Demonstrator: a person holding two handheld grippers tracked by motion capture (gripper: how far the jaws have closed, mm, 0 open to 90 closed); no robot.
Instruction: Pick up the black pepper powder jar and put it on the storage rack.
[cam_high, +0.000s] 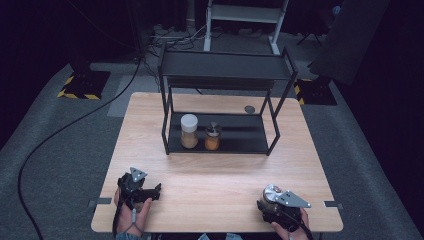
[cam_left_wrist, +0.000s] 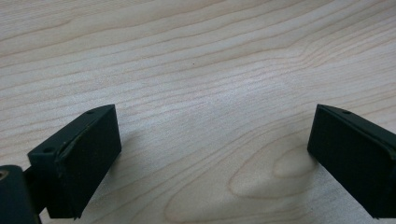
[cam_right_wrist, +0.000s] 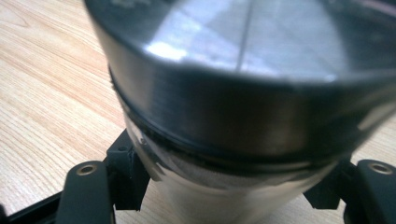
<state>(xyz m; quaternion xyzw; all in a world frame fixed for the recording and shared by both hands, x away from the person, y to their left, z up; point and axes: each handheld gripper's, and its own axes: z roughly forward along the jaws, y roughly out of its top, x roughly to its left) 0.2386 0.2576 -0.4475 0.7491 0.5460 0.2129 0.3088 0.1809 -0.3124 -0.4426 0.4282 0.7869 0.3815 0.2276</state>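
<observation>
High view: one wooden table (cam_high: 215, 170), one black two-tier rack (cam_high: 225, 100) at the back, two jars on its lower shelf, a white-lidded jar (cam_high: 189, 131) just beside a smaller dark-topped jar (cam_high: 212, 136). Two grippers near the front edge, left gripper (cam_high: 156, 191) and right gripper (cam_high: 265, 197).

Left gripper view: jaws spread wide over bare wood, nothing between.

Right gripper view: clamped on a third, metal-lidded jar (cam_right_wrist: 243, 93), jaws pressed against both sides of its clear body.

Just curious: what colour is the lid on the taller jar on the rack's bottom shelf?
White, on the taller jar; the high view shows it best.
</observation>
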